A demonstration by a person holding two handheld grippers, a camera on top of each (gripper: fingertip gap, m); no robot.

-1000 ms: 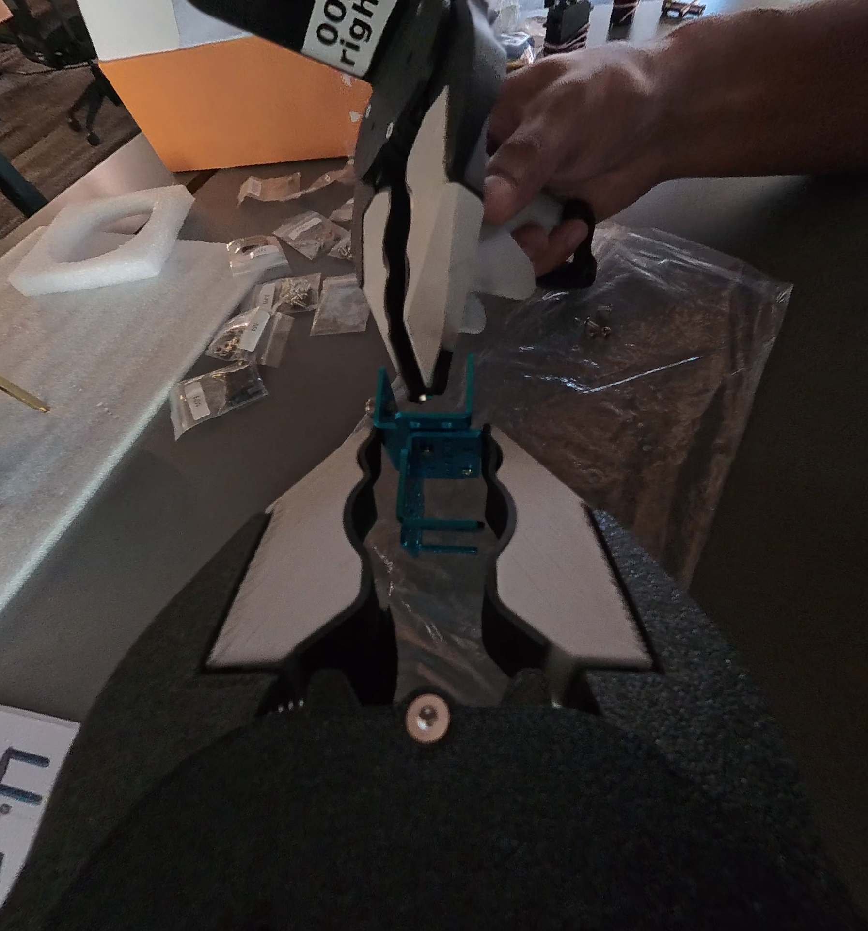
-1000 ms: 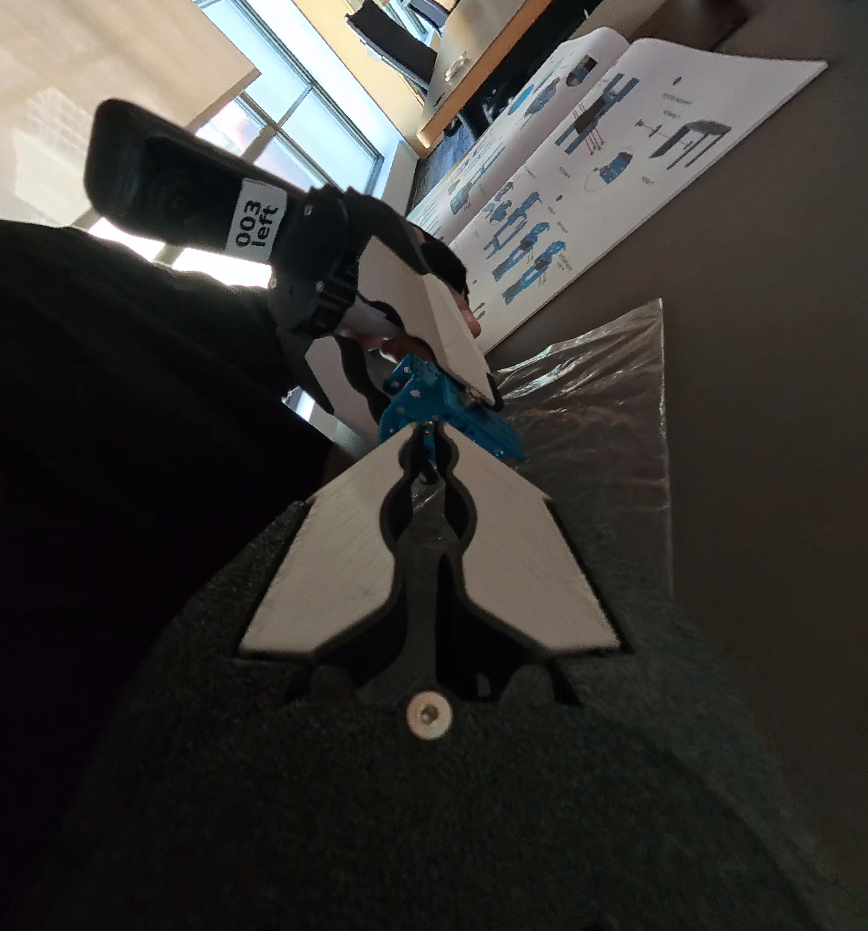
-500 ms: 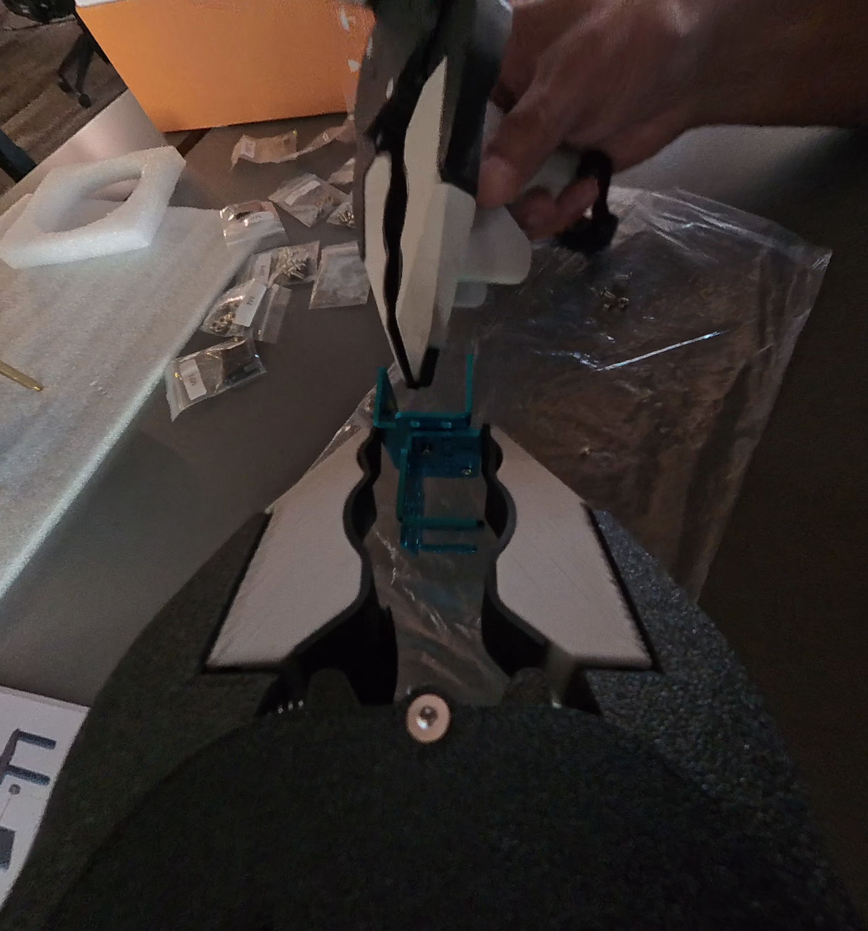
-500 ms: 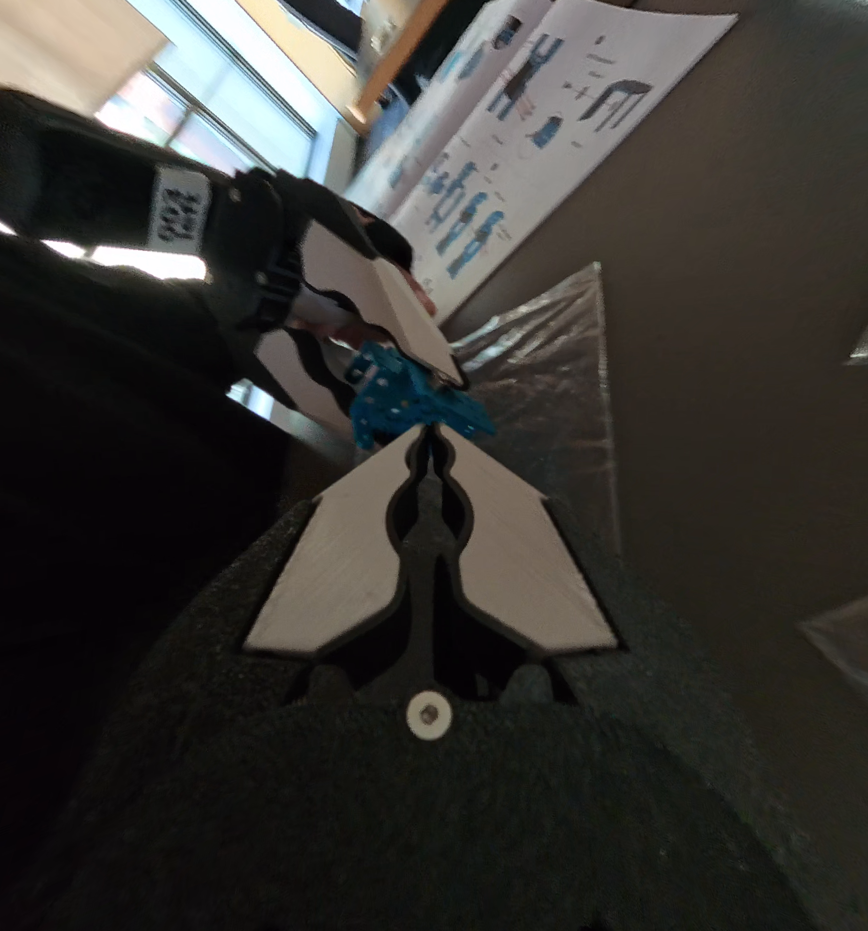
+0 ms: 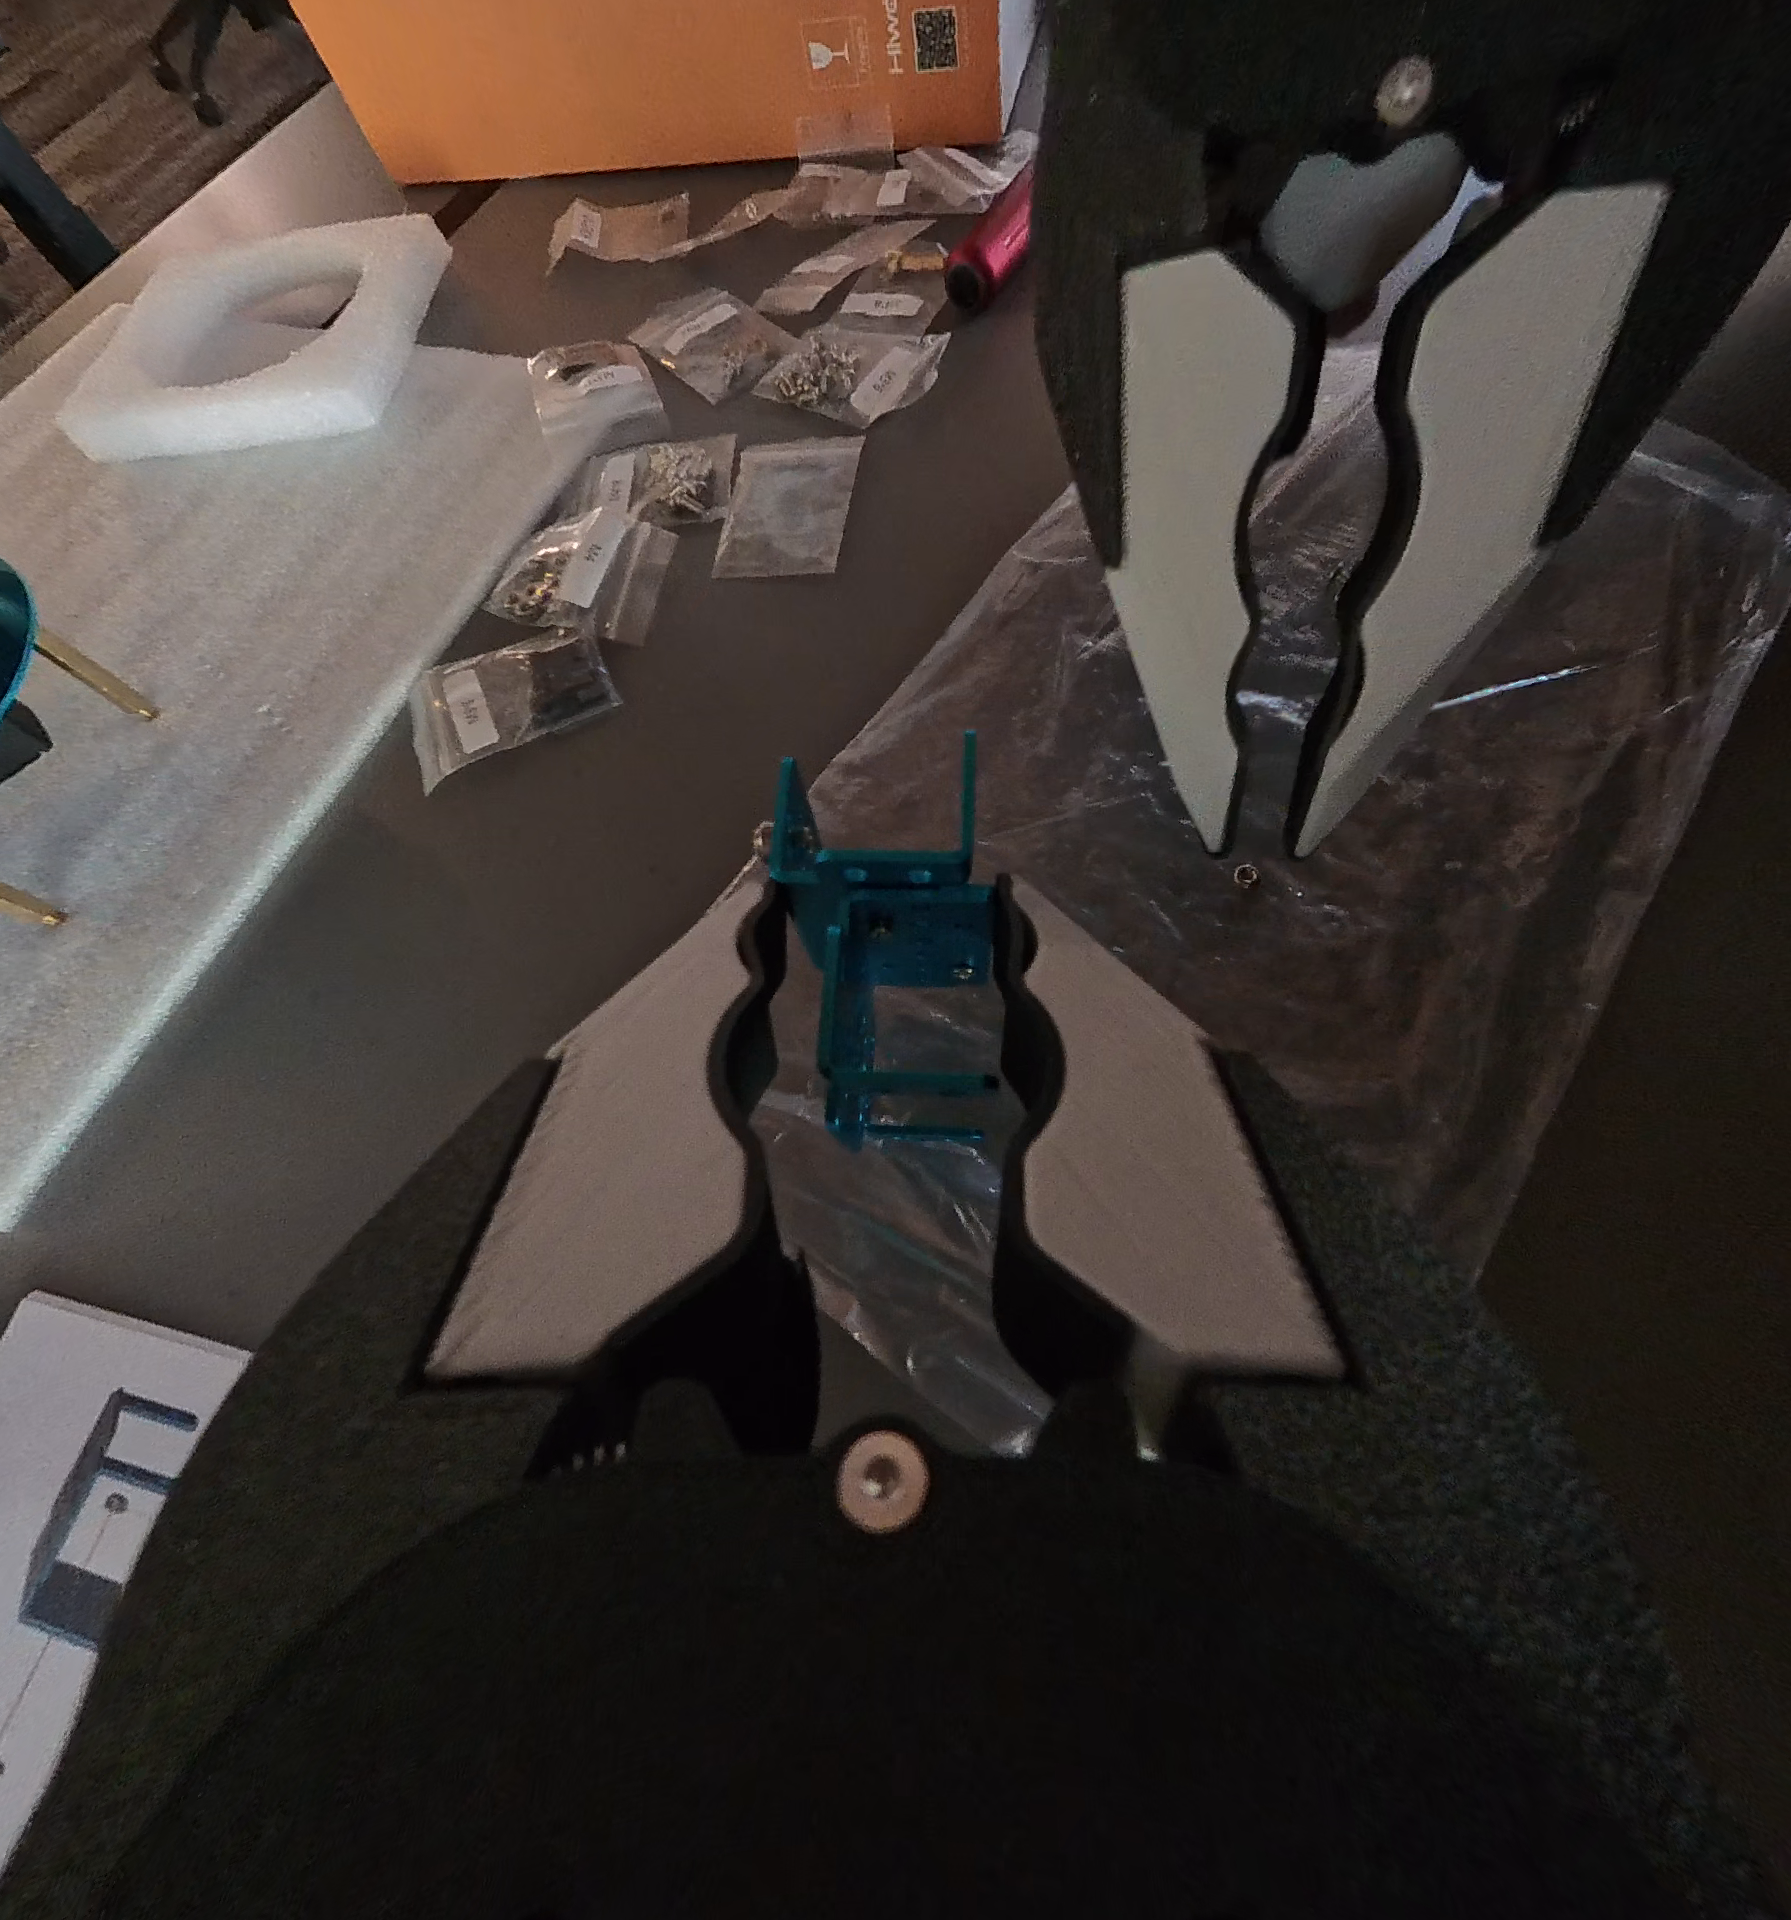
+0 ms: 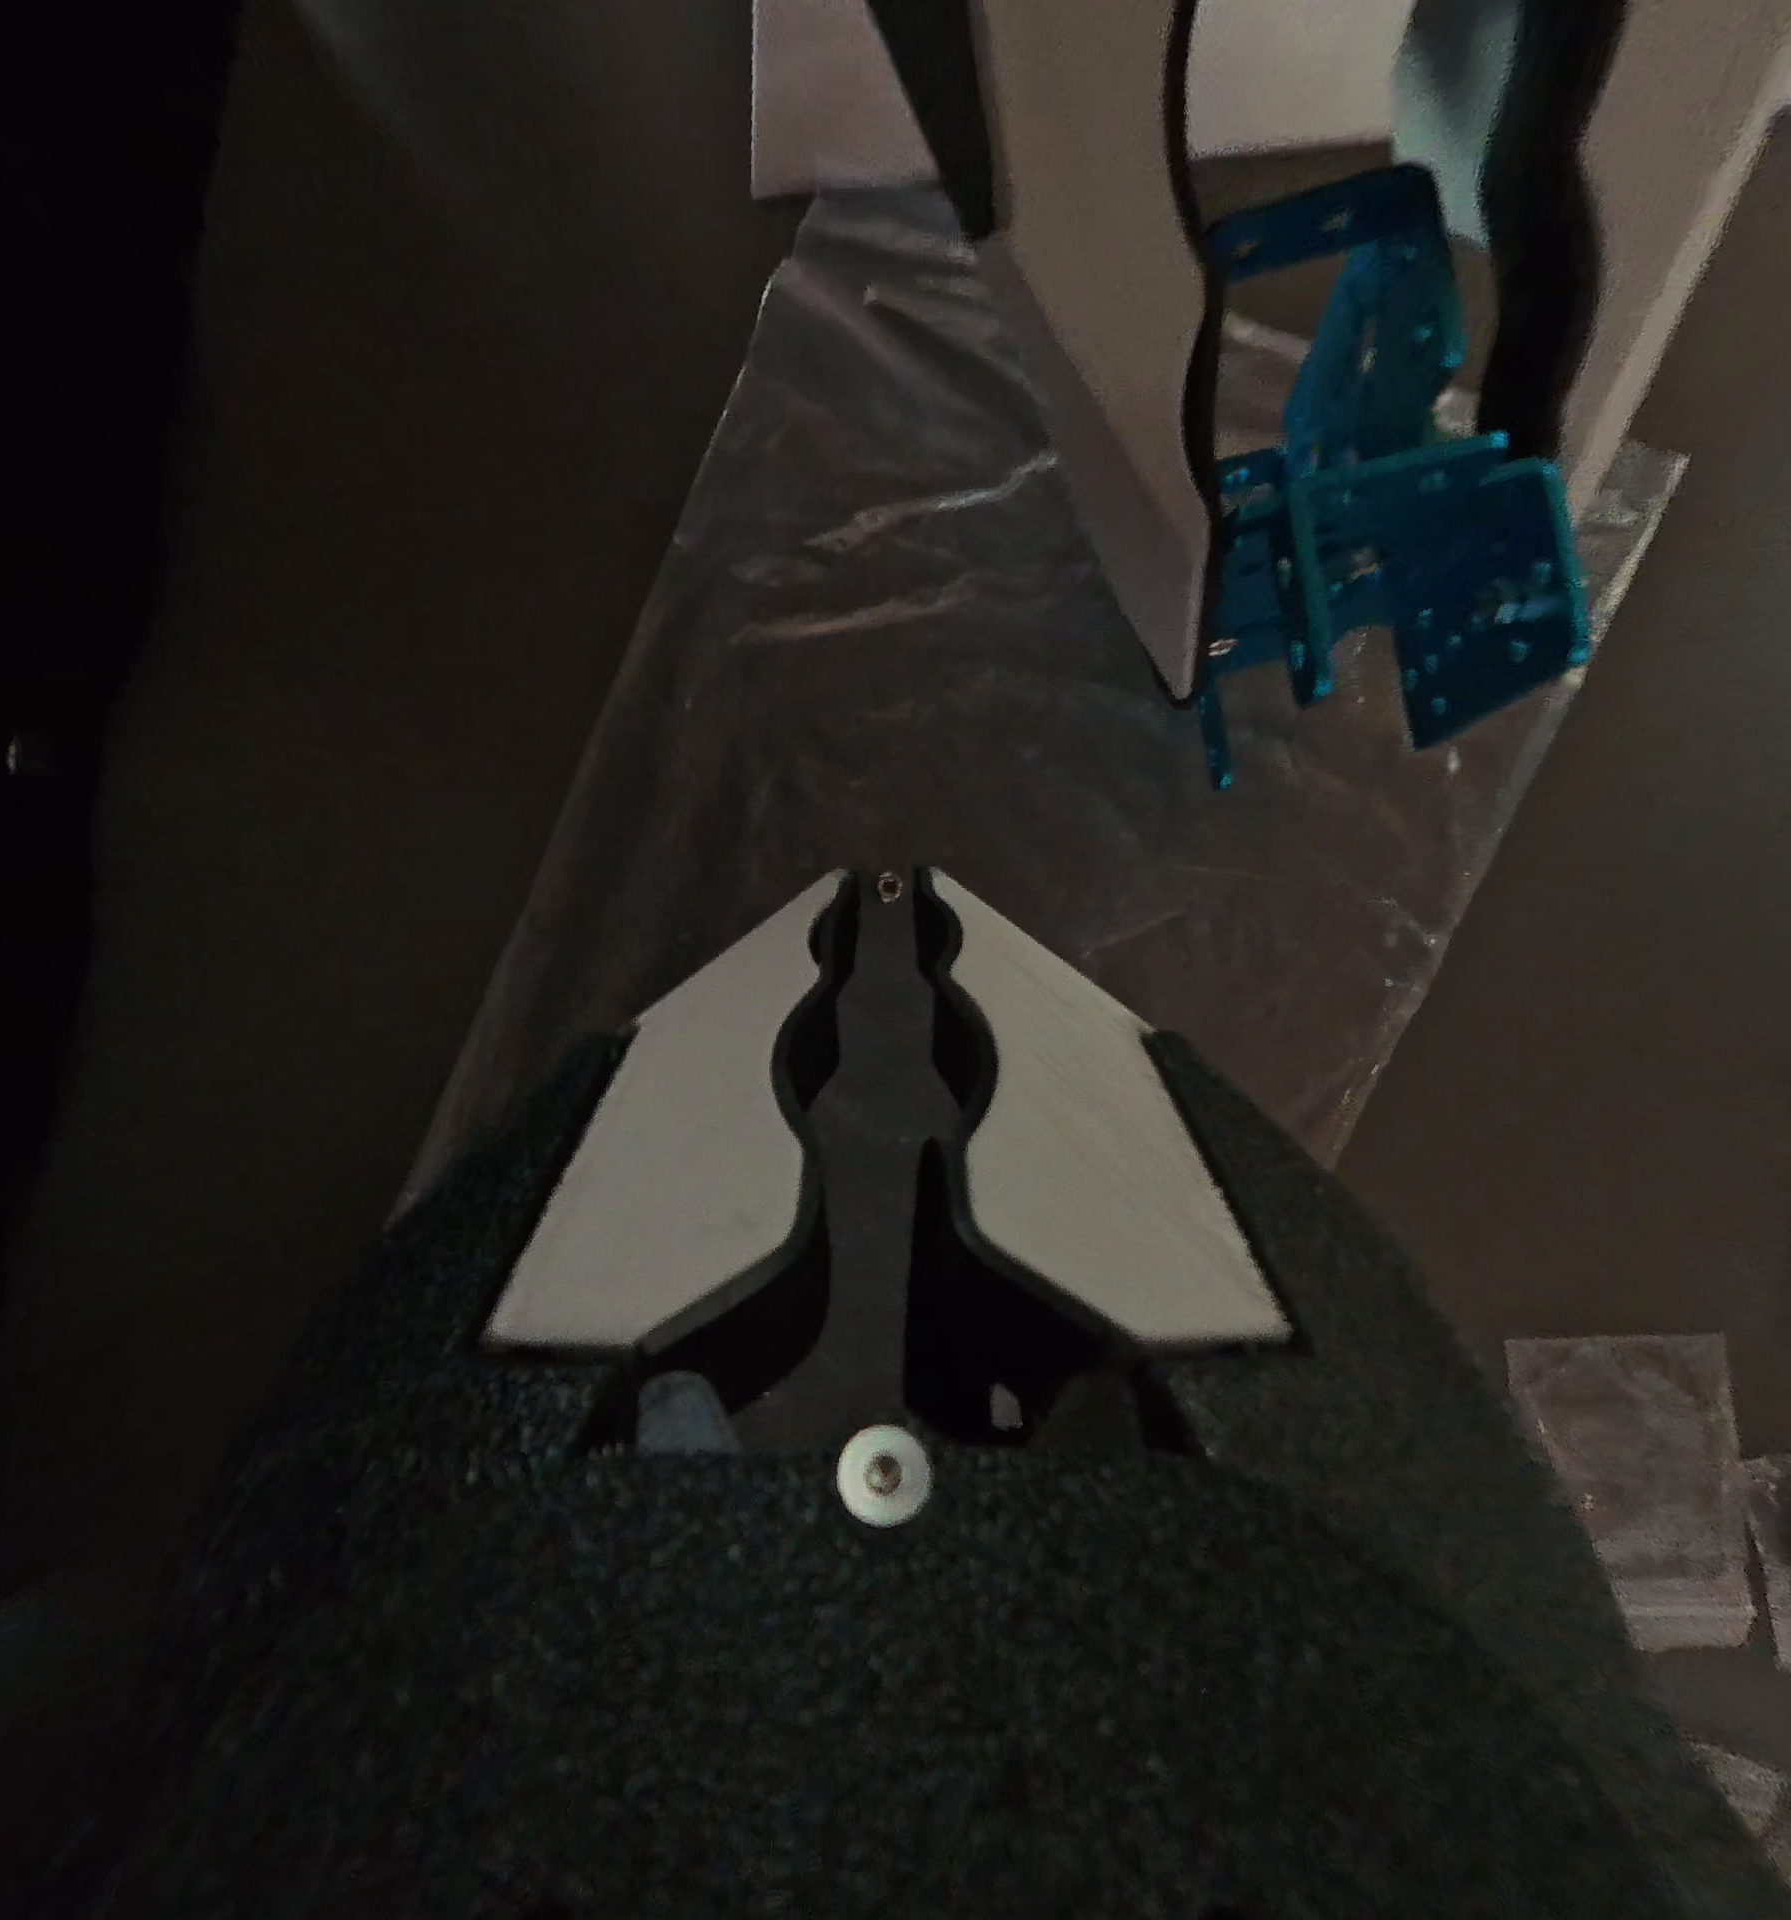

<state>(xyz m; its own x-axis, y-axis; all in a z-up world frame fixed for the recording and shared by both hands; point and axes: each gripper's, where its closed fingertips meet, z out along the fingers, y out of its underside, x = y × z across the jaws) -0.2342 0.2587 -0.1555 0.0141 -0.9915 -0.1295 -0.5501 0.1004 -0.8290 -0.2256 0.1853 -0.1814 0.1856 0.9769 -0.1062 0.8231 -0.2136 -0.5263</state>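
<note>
My left gripper (image 5: pixel 889 883) is clamped on a blue perforated metal bracket assembly (image 5: pixel 875 997), its white fingers pressing the piece from both sides so that the bracket's upright tabs stick out past the fingertips; the assembly is lifted just above the clear plastic sheet (image 5: pixel 1410 935) spread on the dark table (image 5: pixel 579 935). Taking that sheet as my landmark, my right gripper (image 5: pixel 1257 847) hangs over its middle, pointing down, with its two white fingers parted by a narrow gap and nothing pinched between them. Directly under those tips a tiny brass-coloured nut (image 5: pixel 1243 875) lies on the sheet; from the right wrist camera the same nut (image 6: pixel 887 886) sits right at the mouth of my right gripper (image 6: pixel 889 881), not yet touched as far as I can tell. In that view the bracket assembly (image 6: pixel 1390 551) hangs over the far part of the sheet (image 6: pixel 870 644), held in the left gripper (image 6: pixel 1369 623), whose far finger is mostly hidden by the bracket. Off the sheet's left edge lie several small clear bags of hardware (image 5: pixel 662 488), scattered over the table. Beyond them stands an orange cardboard box (image 5: pixel 600 83), with a red tool handle (image 5: pixel 990 244) near it. Further left of the sheet is a white foam slab (image 5: pixel 143 644) bearing a white foam ring (image 5: pixel 257 332), and near the bottom left corner lies a printed instruction sheet (image 5: pixel 49 1558).
</note>
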